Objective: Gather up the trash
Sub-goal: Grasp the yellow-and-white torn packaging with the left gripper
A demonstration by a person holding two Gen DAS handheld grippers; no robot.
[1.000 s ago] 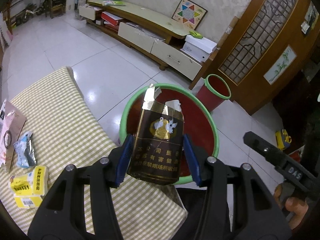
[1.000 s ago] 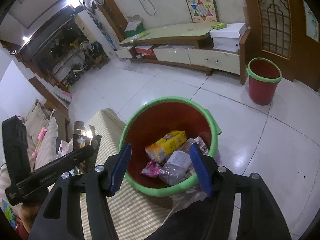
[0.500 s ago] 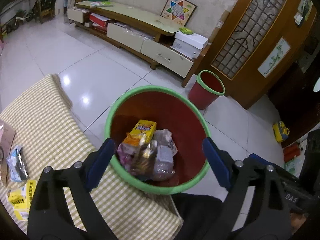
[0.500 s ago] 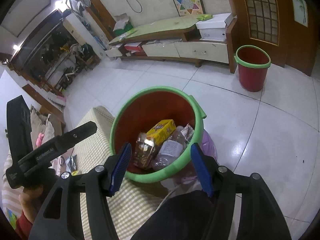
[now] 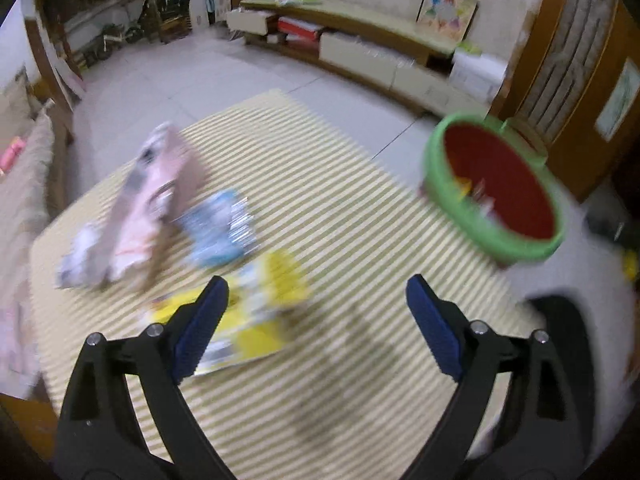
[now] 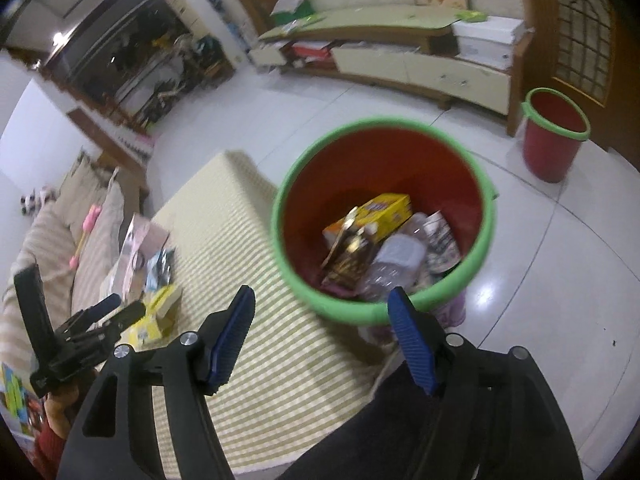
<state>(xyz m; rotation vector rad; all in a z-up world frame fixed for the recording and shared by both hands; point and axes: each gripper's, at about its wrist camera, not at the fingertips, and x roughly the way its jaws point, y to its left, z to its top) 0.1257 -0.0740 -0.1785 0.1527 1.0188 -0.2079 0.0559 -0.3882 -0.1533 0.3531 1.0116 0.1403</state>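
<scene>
A red bin with a green rim [image 6: 382,216] stands by the checked table [image 6: 256,320]; it also shows in the left wrist view [image 5: 496,196]. Inside lie a dark cigarette pack [image 6: 348,256], a yellow box [image 6: 384,212] and a plastic bottle [image 6: 396,260]. My left gripper [image 5: 316,320] is open and empty above the table, over a yellow pack [image 5: 256,312]. A blue wrapper [image 5: 220,232] and a pink package [image 5: 148,204] lie beyond it. My right gripper [image 6: 324,336] is open and empty just before the bin. The left gripper also shows in the right wrist view [image 6: 116,312].
A second red bin [image 6: 554,136] stands on the tiled floor by the wooden door. A low TV cabinet [image 6: 400,52] runs along the far wall. A sofa with cushions [image 6: 64,240] lies left of the table.
The left gripper let the dark cigarette pack drop into the bin, then swung left over the table's remaining trash. The right gripper stayed open near the bin.
</scene>
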